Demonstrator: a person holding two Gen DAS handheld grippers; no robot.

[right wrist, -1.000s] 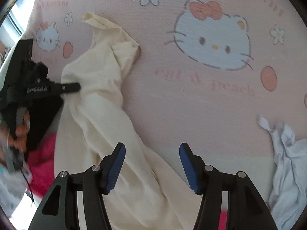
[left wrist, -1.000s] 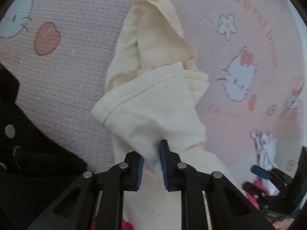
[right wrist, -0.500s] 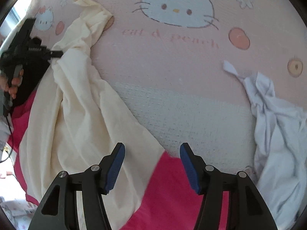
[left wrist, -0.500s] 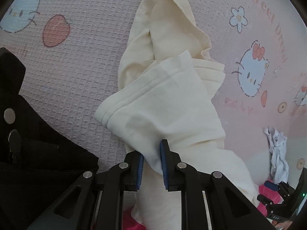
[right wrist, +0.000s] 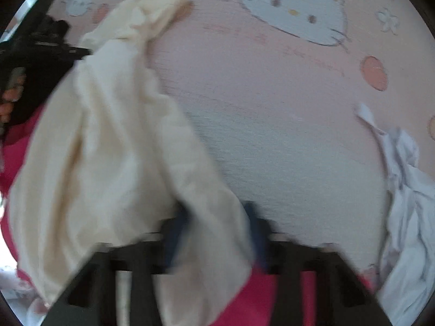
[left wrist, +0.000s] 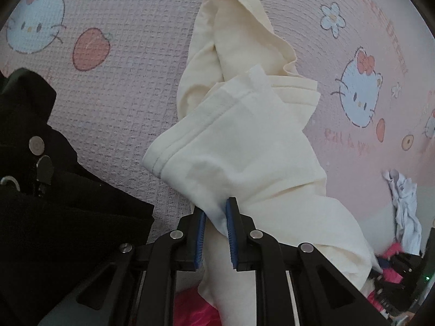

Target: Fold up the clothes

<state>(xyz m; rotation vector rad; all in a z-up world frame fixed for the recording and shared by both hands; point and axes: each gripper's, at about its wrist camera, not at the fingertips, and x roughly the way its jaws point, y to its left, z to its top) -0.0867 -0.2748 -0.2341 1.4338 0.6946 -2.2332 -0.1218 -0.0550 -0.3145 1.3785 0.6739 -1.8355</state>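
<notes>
Left wrist view: left gripper [left wrist: 214, 232] clamped on a hemmed edge of the cream garment [left wrist: 239, 146], which runs far across the pink cartoon-print blanket [left wrist: 130, 87]; black garment [left wrist: 43, 195] at left. Right wrist view, blurred: cream garment [right wrist: 114, 146] drapes between the 2 fingers of the right gripper [right wrist: 214, 233]; grip cannot be told. White garment [right wrist: 407, 217] far right.

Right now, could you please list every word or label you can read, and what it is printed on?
"eat a", faint, the rest unreadable: on the pink blanket, left wrist view.
Curved red lettering by the blanket's upper right edge: too distorted to read.
Right wrist view: blanket print blurred, unreadable.
</notes>
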